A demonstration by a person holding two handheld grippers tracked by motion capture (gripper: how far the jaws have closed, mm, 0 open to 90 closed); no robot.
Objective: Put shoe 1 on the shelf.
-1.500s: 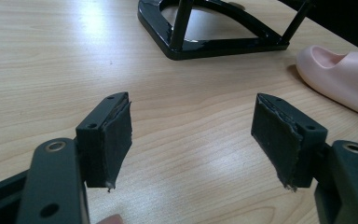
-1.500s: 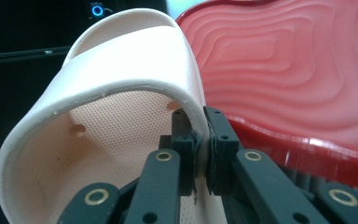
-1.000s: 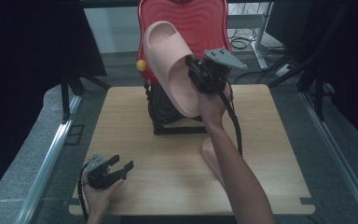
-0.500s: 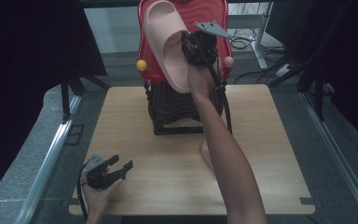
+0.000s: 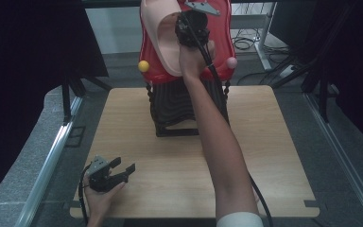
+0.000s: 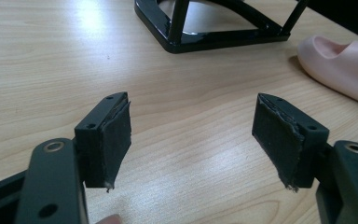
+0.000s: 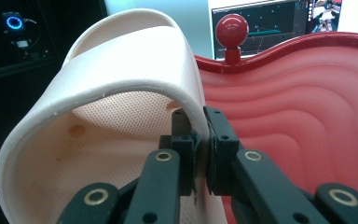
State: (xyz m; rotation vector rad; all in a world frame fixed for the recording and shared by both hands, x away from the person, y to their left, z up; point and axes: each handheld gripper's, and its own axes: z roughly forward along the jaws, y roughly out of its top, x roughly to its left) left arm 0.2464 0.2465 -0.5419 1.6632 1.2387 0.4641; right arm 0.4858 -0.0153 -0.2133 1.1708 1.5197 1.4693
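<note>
My right gripper [image 7: 200, 154] clenches the pink slide sandal's strap [image 7: 121, 93] over the red rack [image 7: 307, 116]; my left gripper [image 6: 191, 135] rests released on the table [image 6: 37, 56].

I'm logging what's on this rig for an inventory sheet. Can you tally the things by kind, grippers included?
Pink slippers: 2, one held up by the right gripper, one on the table
Shoe rack, red shelf on black frame: 1
Grippers: 2, the left gripper being open
Total: 5
</note>
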